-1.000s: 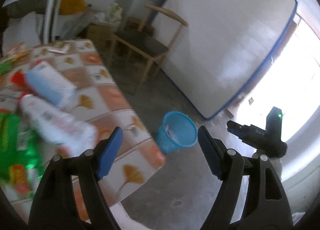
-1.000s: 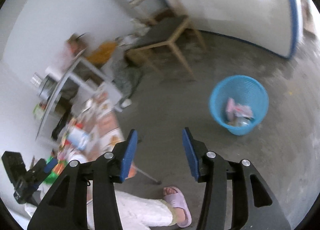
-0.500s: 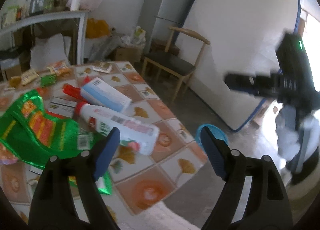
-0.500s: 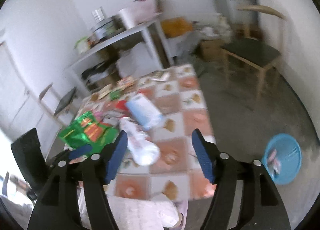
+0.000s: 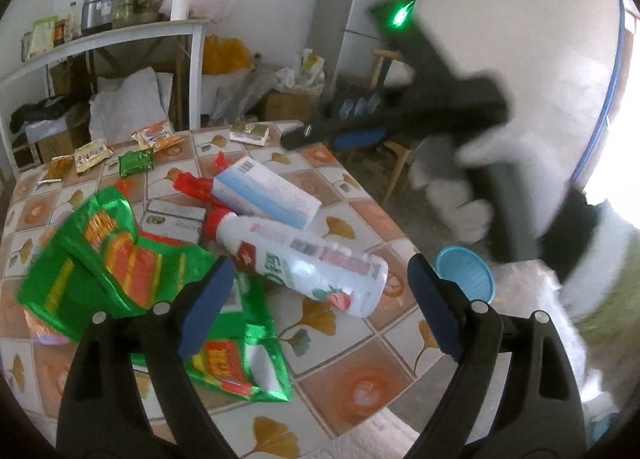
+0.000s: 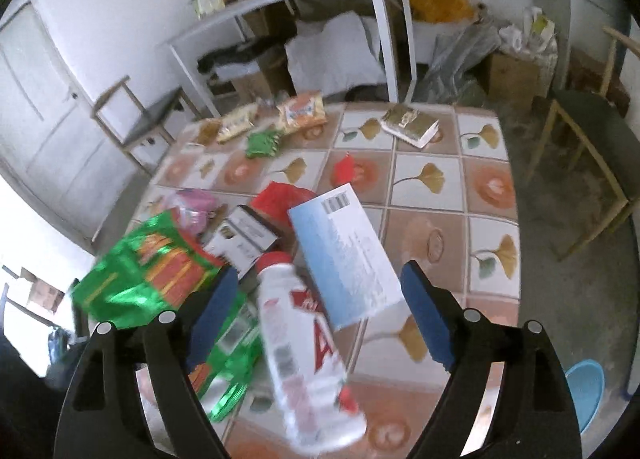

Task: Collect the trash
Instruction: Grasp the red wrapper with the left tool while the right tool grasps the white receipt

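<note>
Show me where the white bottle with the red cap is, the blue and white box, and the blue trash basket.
white bottle [image 5: 308, 267], left wrist view, on the middle of its labelled body.
blue and white box [image 6: 344, 255], right wrist view, on the middle of its top face.
blue trash basket [image 5: 466, 275], left wrist view, on its inside wall.

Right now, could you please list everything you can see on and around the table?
bottle: one, white, red cap, lying mid-table
box: one, blue-white, behind bottle
snack bags: two, green, table's left
red wrapper: one, beside box
small packets: several, far edge
table: one, tiled pattern
bin: one, blue, on floor
chair: one, wooden, right
shelf: one, white, by wall
left tongs: open, empty
right tongs: just opened, empty
</note>
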### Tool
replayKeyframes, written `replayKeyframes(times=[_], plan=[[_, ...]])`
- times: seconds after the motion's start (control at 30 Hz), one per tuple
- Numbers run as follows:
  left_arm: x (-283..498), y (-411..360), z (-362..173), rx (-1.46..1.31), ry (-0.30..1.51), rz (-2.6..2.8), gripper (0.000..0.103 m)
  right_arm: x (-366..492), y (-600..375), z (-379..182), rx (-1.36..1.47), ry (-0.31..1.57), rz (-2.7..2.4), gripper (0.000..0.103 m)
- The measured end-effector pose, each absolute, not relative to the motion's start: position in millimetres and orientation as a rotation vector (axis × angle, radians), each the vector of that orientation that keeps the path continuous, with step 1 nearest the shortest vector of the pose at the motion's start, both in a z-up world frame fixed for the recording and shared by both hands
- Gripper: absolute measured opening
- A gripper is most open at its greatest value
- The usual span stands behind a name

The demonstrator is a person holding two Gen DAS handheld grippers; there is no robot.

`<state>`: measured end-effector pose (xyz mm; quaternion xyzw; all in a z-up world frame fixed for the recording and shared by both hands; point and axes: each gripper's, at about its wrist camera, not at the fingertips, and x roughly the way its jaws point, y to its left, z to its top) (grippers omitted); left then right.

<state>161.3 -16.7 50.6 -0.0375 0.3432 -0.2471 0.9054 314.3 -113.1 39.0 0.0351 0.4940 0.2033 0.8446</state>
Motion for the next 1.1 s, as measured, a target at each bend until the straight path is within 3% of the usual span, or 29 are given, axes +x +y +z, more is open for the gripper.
replayKeyframes(times=[0.17, 0.33, 0.6, 0.8, 1.1], plan=[[199, 39, 110, -0.152, 0.723, -0.564, 0.084, 335, -112, 23, 0.113, 1.059, 0.455, 0.081], [286, 83, 143, -0.220, 0.867, -0.648, 0.084, 345, -109, 16, 0.128, 1.061, 0.487, 0.081], [421, 80, 45, -0.234, 1.248, -0.600, 0.084, 357, -95, 3, 0.066, 1.069, 0.501, 0.081], [453, 59, 2, -0.202, 1.342, -0.606, 0.083, 363, -88, -8, -0.019, 1.072, 0.502, 0.081], [473, 48, -35, -0.218, 1.438, -0.596, 0.064, 374, -85, -24, -0.028, 1.085, 0.510, 0.081]])
